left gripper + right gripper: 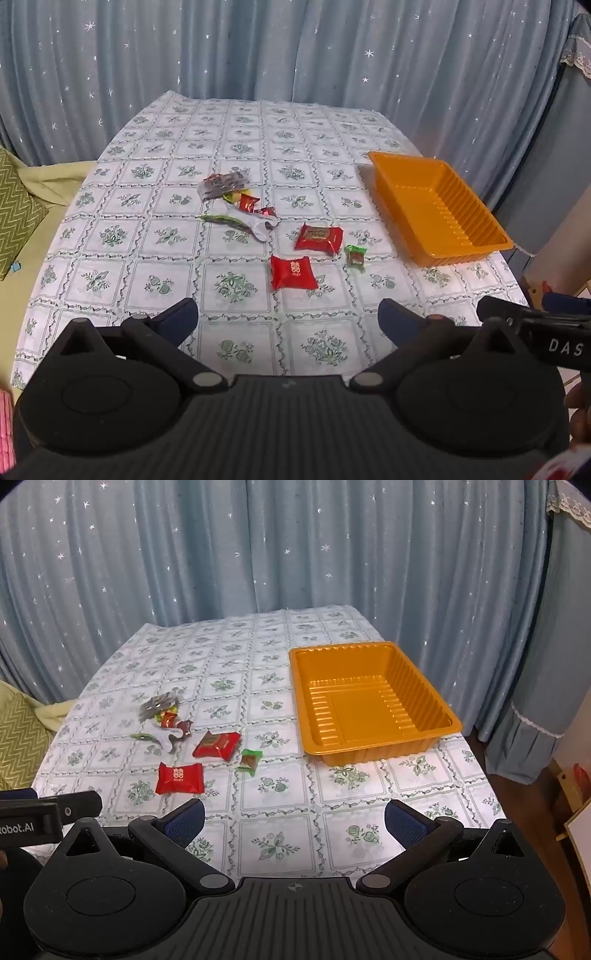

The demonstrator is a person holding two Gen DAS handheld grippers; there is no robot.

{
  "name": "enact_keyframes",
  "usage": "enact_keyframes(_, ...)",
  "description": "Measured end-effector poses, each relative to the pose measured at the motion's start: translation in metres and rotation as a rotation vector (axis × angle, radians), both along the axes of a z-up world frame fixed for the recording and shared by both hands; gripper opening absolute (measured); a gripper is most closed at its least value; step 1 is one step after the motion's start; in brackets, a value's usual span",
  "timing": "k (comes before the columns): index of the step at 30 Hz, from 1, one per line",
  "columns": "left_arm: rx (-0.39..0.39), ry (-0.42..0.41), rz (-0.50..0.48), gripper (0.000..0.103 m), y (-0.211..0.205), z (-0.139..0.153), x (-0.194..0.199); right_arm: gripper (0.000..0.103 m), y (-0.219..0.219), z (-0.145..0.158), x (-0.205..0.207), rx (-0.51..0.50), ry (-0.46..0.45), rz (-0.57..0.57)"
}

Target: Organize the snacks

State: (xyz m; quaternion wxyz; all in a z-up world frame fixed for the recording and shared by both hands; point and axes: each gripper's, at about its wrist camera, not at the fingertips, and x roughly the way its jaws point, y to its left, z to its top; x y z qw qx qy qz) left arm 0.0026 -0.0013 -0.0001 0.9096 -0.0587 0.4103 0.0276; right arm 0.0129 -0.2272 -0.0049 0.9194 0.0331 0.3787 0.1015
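Several wrapped snacks lie loose on the checked tablecloth: a red packet [293, 272] [179, 778] nearest me, a second red packet [319, 238] [217, 745], a small green candy [355, 254] [250, 760], and a little heap of wrappers [236, 201] [164, 718] behind them. An empty orange tray [476, 254] [373, 755] stands to their right. My left gripper [288, 317] hovers open over the near table edge, short of the red packet. My right gripper [293, 819] is open too, with nothing between its fingers, in front of the tray.
Blue star-dotted curtains hang behind the table [258, 140] [229, 642]. A green zigzag cushion [16, 218] [18, 738] lies off the table's left side. Each gripper's body shows at the other view's edge.
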Motion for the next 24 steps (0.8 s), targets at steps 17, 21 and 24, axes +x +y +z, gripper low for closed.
enact_keyframes(17,-0.020,-0.020,-0.006,0.103,0.004,0.002,-0.002,0.103,-0.001,0.002,0.000,0.010,-0.004,-0.005)
enact_keyframes(21,-0.016,-0.024,-0.006,0.103,0.001,0.003,-0.002,0.103,-0.002,0.001,0.001,0.010,-0.005,-0.006)
enact_keyframes(24,-0.017,-0.024,-0.005,0.103,0.001,0.003,-0.001,0.103,-0.002,0.001,0.002,0.011,-0.006,-0.006)
